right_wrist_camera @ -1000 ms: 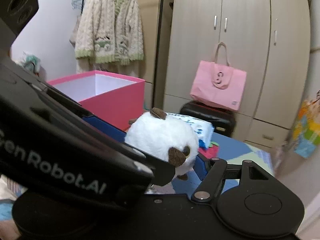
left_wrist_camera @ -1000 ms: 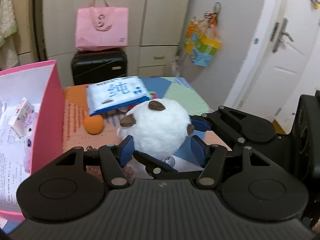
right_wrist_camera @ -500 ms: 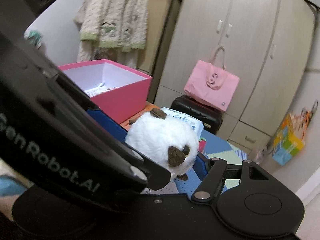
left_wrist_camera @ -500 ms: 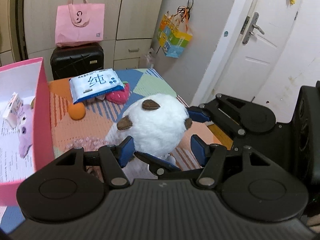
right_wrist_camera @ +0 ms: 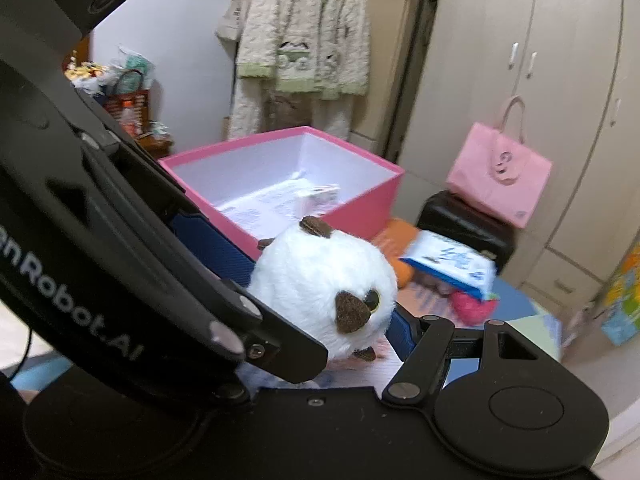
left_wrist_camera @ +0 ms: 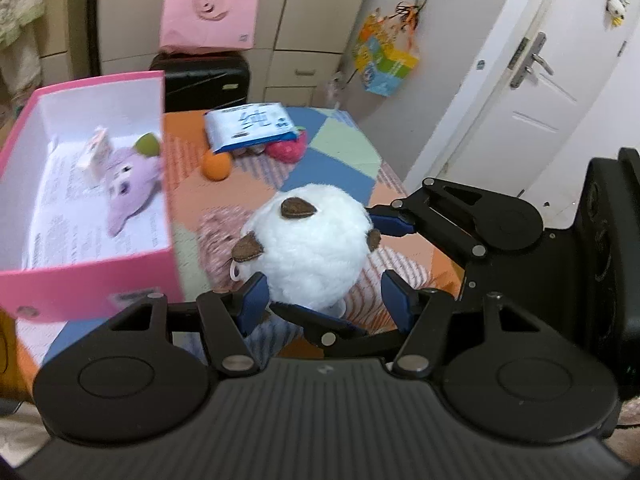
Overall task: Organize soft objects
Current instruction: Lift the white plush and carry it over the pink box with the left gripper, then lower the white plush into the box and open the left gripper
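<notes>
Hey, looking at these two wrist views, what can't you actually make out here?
- Underside of the white plush: left wrist view, hidden by the gripper body.
- Right gripper's left finger: right wrist view, covered by the other gripper.
- Print on the blue-white pack: blurred in both views.
- Small carton in the pink box: blurred.

**Plush ball held up beside the pink box**

My round white plush toy (left_wrist_camera: 308, 248), with brown ears and a glossy eye, hangs above the patchwork surface (left_wrist_camera: 340, 148), just right of the open pink box (left_wrist_camera: 92, 276). Inside the box lies a purple plush (left_wrist_camera: 128, 184) on its side.
</notes>
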`<act>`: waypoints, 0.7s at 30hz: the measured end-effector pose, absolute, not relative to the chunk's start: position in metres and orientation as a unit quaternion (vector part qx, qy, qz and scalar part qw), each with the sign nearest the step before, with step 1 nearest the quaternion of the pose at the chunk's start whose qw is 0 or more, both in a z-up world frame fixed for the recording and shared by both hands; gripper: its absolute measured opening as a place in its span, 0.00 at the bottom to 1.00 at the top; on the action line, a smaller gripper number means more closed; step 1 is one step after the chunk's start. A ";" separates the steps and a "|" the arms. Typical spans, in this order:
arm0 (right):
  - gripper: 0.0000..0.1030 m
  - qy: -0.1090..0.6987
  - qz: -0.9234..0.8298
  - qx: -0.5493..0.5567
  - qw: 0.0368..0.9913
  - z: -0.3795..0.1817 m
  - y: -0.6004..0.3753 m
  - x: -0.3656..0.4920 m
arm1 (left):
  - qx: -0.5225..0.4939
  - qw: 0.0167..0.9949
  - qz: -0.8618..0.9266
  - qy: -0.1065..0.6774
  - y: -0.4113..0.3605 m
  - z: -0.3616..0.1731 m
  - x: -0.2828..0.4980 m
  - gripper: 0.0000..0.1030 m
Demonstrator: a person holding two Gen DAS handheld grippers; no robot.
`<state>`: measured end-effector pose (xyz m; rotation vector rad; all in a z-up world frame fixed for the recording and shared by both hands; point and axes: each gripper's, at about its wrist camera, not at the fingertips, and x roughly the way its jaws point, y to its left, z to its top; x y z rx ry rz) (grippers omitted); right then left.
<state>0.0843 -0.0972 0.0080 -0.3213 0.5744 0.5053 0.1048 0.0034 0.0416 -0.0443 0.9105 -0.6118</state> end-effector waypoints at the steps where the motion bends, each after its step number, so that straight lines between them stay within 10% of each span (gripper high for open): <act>1: 0.72 0.288 0.254 -0.145 0.912 0.011 -0.095 0.084 | -0.026 0.851 -0.287 0.439 0.009 0.045 0.104 0.58; 21: 0.72 0.294 0.340 -0.032 0.893 0.067 -0.039 0.156 | -0.089 0.905 -0.223 0.352 0.106 0.093 0.136 0.59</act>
